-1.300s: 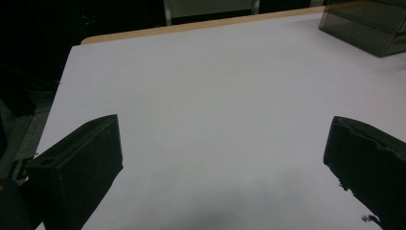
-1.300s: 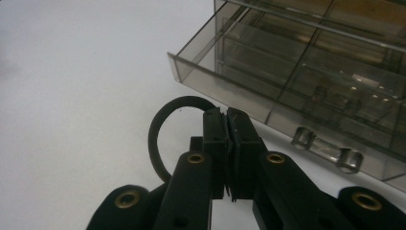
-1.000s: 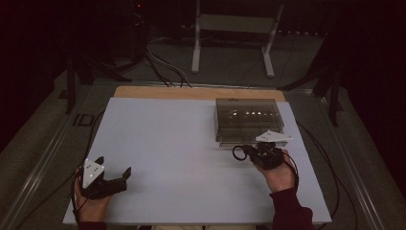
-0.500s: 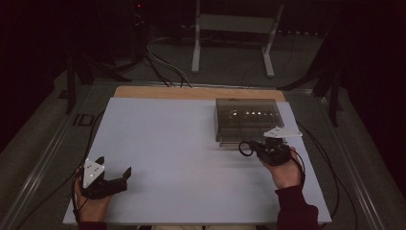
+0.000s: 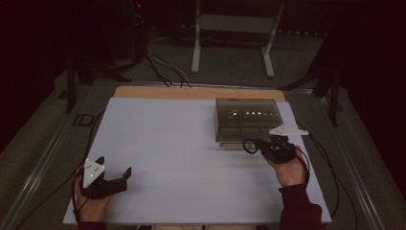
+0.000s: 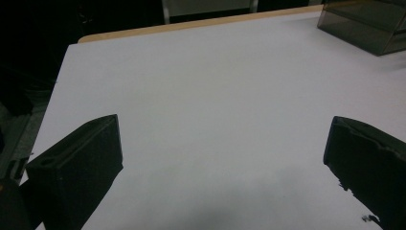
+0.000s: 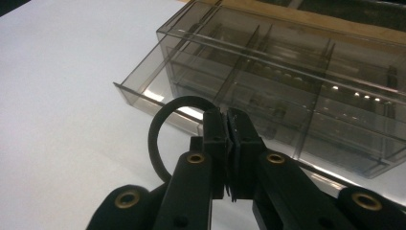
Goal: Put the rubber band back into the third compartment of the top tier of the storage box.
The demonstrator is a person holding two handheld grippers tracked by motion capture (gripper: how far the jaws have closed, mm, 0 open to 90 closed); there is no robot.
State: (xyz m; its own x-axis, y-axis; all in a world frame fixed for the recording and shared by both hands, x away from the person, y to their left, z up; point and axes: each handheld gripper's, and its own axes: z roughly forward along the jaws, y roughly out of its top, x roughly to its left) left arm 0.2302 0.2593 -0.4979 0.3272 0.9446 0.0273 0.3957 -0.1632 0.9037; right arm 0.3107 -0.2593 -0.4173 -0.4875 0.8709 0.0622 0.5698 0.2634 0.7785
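The right gripper (image 5: 258, 145) is pinching a thin black ring (image 7: 160, 136), its jaws pressing together on the ring's edge so the loop is standing out to one side of them. In the high view the ring (image 5: 249, 145) is hanging just beside the near edge of the smoky clear organizer box (image 5: 246, 120), which is serving as the landmark on the white desk (image 5: 177, 148). The right hand (image 5: 288, 170) is reaching in from below the box, with a dark red sleeve (image 5: 297, 211) showing at the wrist.

In the right gripper view, the box (image 7: 297, 81) is sitting with a shallow drawer (image 7: 163, 103) pulled partway out toward the gripper, and its inside is showing dividers forming several compartments. The ring is hovering just in front of that drawer's lip; whether it is touching the lip cannot be told.

The left gripper (image 5: 117, 179) is resting well apart from the box, toward the desk's near left corner, held by the left hand (image 5: 91, 203). Its jaws are spreading wide with nothing between them, and in the left gripper view the bare desk (image 6: 215, 96) is lying between the two, with the box (image 6: 368, 24) sitting far off at the upper right.
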